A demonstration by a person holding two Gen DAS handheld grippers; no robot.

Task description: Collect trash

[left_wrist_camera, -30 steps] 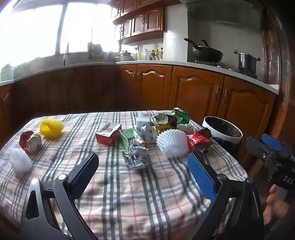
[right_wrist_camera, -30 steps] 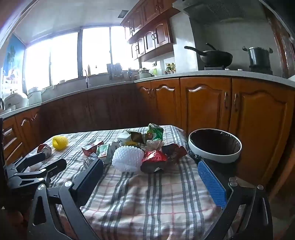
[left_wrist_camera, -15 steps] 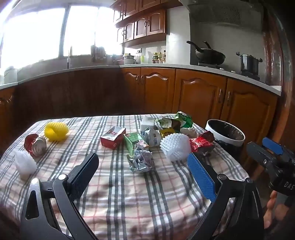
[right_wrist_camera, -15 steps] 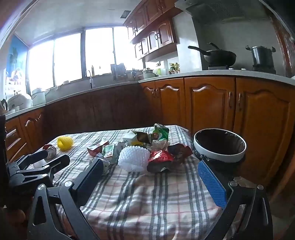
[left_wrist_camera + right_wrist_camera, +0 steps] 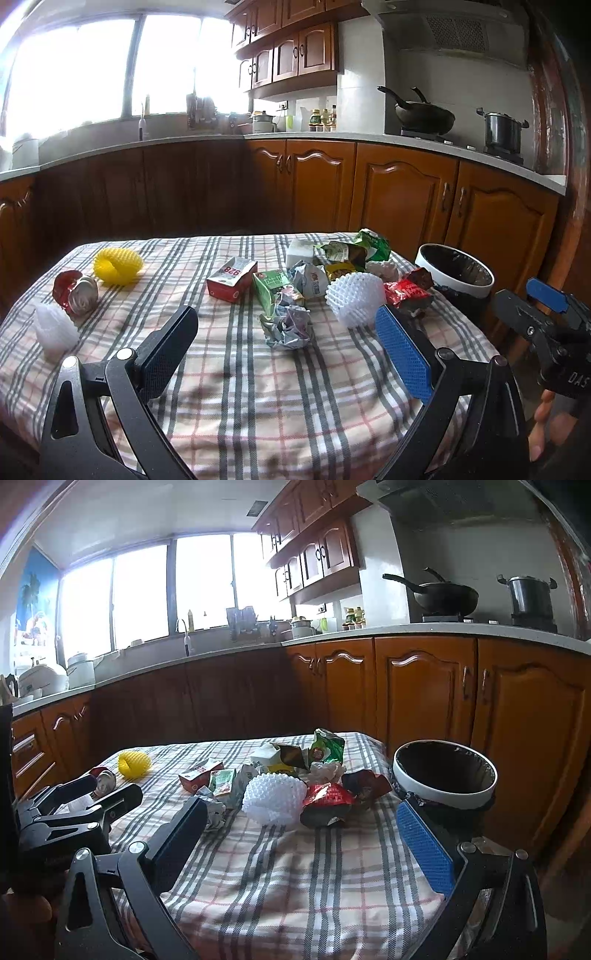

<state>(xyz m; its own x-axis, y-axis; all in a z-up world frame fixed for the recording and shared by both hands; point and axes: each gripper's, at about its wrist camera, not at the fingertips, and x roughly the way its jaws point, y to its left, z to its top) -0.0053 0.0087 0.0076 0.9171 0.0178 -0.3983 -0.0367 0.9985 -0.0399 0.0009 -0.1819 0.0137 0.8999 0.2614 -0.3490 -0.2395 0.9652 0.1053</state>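
Observation:
Trash lies on a checked tablecloth (image 5: pixel 240 376): a crumpled foil ball (image 5: pixel 290 328), a red carton (image 5: pixel 231 280), a green carton (image 5: pixel 271 286), a white foam net (image 5: pixel 356 299), a red wrapper (image 5: pixel 406 293), a yellow foam net (image 5: pixel 117 265), a crushed can (image 5: pixel 75 291) and a small white foam piece (image 5: pixel 55 326). A white-rimmed bin (image 5: pixel 456 271) with a black liner stands at the table's right edge. My left gripper (image 5: pixel 286 349) is open and empty, hovering near the foil ball. My right gripper (image 5: pixel 301 845) is open and empty in front of the white net (image 5: pixel 275 797) and red wrapper (image 5: pixel 327 801), left of the bin (image 5: pixel 443 794).
More wrappers and a white box (image 5: pixel 300 251) pile at the table's far right. Wooden cabinets (image 5: pixel 406 199) run behind the table, with a wok (image 5: pixel 424 116) and pot (image 5: pixel 502 129) on the stove. The other gripper shows at each view's edge.
Both views have tilted up and pulled back slightly, so the table sits lower in frame. The trash has not moved. Both grippers stay open.

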